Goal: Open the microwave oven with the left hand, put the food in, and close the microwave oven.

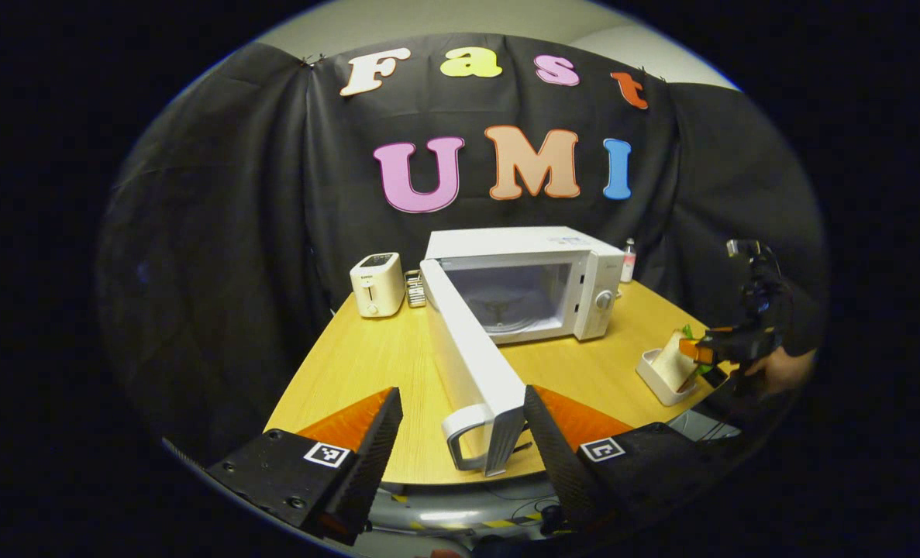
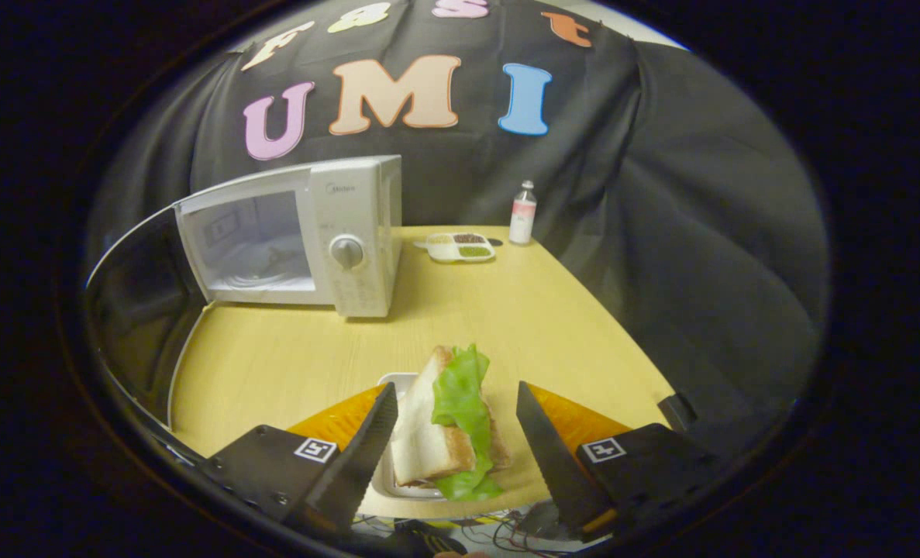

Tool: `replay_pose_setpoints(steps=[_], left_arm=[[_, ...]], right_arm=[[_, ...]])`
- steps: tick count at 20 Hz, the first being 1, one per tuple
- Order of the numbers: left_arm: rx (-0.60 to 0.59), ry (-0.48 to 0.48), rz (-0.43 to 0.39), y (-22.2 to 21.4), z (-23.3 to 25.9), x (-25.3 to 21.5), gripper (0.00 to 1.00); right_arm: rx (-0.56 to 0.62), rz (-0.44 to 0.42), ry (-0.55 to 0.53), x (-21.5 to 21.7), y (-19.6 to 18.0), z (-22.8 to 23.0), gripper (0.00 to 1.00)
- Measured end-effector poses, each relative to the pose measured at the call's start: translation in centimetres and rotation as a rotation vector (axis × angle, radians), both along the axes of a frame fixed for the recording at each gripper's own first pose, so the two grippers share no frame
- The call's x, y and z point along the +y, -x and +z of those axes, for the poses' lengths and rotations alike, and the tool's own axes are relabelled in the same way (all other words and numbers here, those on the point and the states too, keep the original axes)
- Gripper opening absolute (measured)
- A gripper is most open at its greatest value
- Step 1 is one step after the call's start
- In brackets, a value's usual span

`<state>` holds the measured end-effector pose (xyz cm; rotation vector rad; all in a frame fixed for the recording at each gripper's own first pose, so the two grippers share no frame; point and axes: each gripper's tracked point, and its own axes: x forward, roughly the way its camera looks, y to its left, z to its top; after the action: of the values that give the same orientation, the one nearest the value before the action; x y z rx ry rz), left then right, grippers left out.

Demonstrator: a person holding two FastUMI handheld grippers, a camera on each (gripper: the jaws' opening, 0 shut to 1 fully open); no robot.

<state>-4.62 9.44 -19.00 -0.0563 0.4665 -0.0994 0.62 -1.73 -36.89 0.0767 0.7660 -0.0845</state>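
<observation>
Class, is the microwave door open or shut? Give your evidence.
Open. The door swings out toward the left gripper, and the microwave cavity shows its turntable.

On the table (image 1: 366, 364): microwave (image 1: 537, 283) at the back with door (image 1: 471, 364) swung forward, toaster (image 1: 377, 284) to its left, bottle (image 2: 522, 213) and divided dish (image 2: 460, 246) behind its right, sandwich (image 2: 448, 418) in tray (image 1: 657, 377) near the front right edge.

Wooden table (image 2: 522, 325): microwave (image 2: 351, 232), toaster (image 1: 377, 284), dish (image 2: 397, 480)
</observation>
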Motion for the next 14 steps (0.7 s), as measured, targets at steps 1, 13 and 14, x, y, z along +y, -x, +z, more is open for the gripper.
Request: replay_pose_setpoints(steps=[1,13,14], left_arm=[[-0.003,0.004,0.006,-0.1,0.3,-0.1,0.92],[-0.066,0.104,0.070,-3.3,3.9,-1.6,0.94],[-0.072,0.123,0.078,-3.6,4.2,-1.8,0.93]], right_arm=[[0.019,-0.008,-0.008,0.0,0.2,-0.8,0.98],[0.089,0.023,-0.073,1.8,0.9,-3.8,0.82],[0.087,0.033,-0.085,2.0,0.9,-3.7,0.81]])
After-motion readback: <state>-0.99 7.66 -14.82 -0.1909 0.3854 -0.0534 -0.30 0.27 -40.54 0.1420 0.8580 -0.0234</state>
